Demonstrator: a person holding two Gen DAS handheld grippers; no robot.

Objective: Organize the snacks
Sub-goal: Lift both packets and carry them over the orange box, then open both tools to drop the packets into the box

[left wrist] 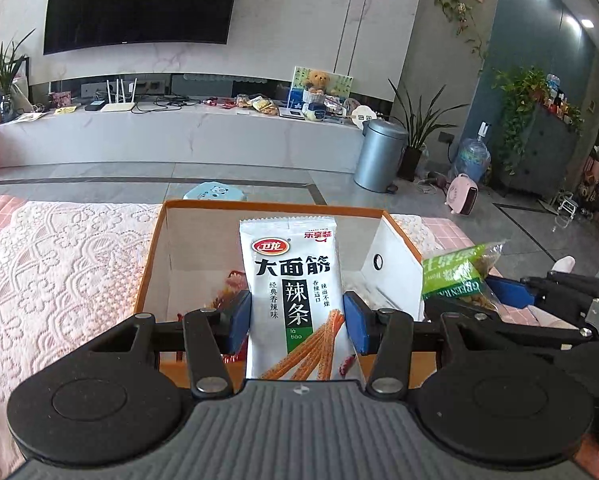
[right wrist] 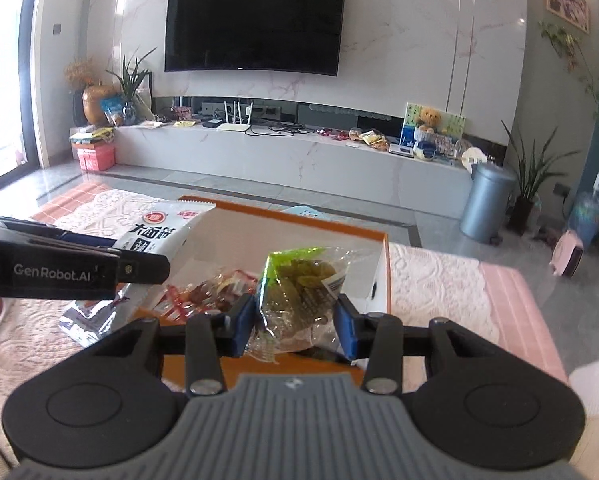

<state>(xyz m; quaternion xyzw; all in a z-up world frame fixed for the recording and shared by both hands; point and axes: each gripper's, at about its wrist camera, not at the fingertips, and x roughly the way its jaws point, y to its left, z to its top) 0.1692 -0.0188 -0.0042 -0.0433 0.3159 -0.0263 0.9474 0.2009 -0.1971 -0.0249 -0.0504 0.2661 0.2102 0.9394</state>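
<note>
My left gripper [left wrist: 296, 318] is shut on a white latiao snack packet [left wrist: 293, 280], held upright over the near edge of an orange-rimmed white box [left wrist: 275, 205]. My right gripper [right wrist: 295, 326] is shut on a clear bag of green snacks [right wrist: 299, 284], held over the same box [right wrist: 383, 268]. Red-wrapped snacks [right wrist: 207, 290] lie inside the box. In the right wrist view the left gripper and the white packet [right wrist: 155, 236] are at the left. In the left wrist view the green bag [left wrist: 459, 276] is at the right.
The box stands on a table with a white lace cloth [left wrist: 59, 264] over pink. A blue stool [left wrist: 217, 192] is beyond the table. A grey bin [left wrist: 379, 154], potted plant [left wrist: 417, 128] and pink heater [left wrist: 461, 194] stand on the floor before the TV bench.
</note>
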